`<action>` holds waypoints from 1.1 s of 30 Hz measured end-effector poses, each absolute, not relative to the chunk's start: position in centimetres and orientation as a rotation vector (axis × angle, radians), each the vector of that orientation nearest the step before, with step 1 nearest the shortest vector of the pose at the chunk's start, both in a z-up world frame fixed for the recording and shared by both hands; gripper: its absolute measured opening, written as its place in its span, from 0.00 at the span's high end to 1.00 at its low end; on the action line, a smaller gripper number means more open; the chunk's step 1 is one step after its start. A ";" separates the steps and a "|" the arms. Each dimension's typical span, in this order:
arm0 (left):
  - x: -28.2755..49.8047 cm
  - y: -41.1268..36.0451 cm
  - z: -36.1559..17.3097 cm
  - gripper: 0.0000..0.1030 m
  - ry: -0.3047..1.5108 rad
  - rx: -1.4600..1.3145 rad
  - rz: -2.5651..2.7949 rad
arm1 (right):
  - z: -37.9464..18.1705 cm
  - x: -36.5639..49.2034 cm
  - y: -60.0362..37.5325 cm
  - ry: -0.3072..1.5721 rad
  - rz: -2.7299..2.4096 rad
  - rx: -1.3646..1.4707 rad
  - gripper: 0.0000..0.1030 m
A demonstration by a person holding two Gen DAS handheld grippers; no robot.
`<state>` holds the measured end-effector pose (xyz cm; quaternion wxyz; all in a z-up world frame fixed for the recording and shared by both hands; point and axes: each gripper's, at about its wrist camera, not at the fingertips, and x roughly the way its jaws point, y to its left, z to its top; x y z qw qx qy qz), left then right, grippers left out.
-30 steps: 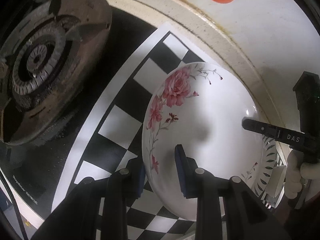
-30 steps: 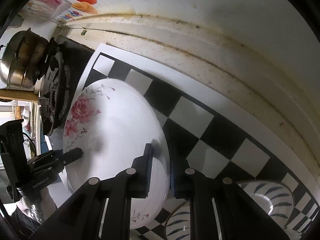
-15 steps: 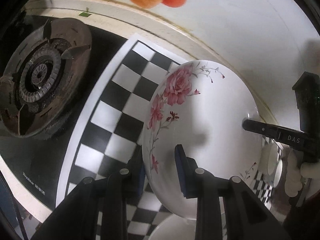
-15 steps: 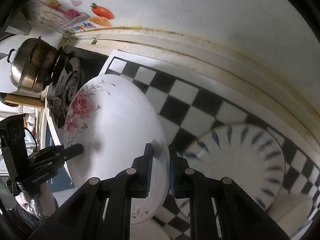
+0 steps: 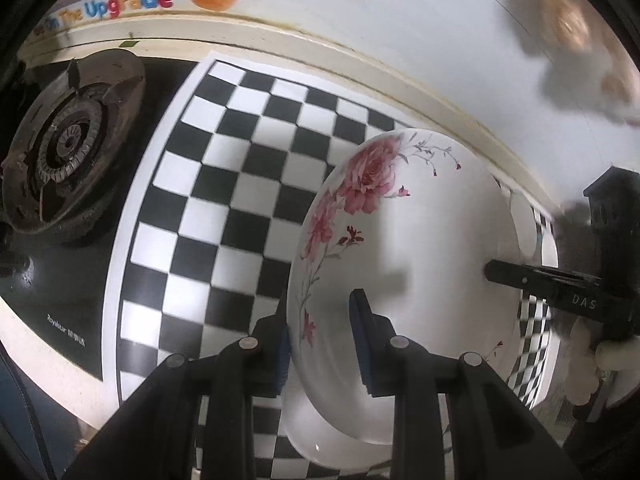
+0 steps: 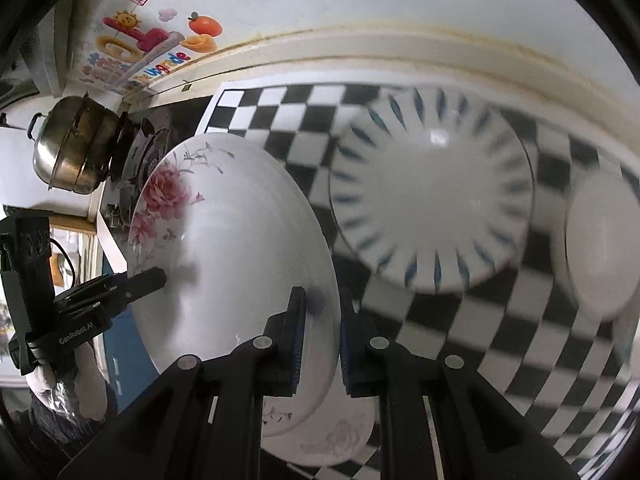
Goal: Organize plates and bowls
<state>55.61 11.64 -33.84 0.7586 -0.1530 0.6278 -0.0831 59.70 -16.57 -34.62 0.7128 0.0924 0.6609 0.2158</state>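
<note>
Rose plate (image 5: 416, 248) lifted higher, more checkered mat (image 5: 240, 184) visible, both grippers still clamped

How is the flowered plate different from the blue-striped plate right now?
The flowered plate has pink roses along one side; the striped plate has blue dashes radiating all round its rim. The flowered plate is tilted and off the checkered mat, clamped at opposite rims by the left gripper and the right gripper; the striped plate lies flat on the mat, with no gripper on it. Both are round and white.
</note>
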 end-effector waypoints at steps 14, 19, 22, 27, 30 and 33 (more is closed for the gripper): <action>50.4 9.0 -37.5 0.76 1.484 -0.215 -0.244 | -39.2 49.5 -18.6 1.493 0.416 0.265 0.84; 50.1 9.0 -38.9 0.76 1.510 -0.198 -0.253 | -40.4 48.1 -18.4 1.509 0.398 0.267 0.83; 50.0 9.0 -39.4 0.76 1.518 -0.183 -0.255 | -41.1 47.4 -18.3 1.518 0.390 0.264 0.84; 49.6 9.0 -40.2 0.75 1.527 -0.171 -0.262 | -41.9 46.9 -18.2 1.536 0.379 0.263 0.84; 49.8 8.8 -40.4 0.75 1.526 -0.156 -0.258 | -42.3 46.6 -18.0 1.545 0.375 0.263 0.84; 49.8 8.7 -40.6 0.75 1.530 -0.152 -0.254 | -42.6 46.5 -17.8 1.554 0.375 0.259 0.84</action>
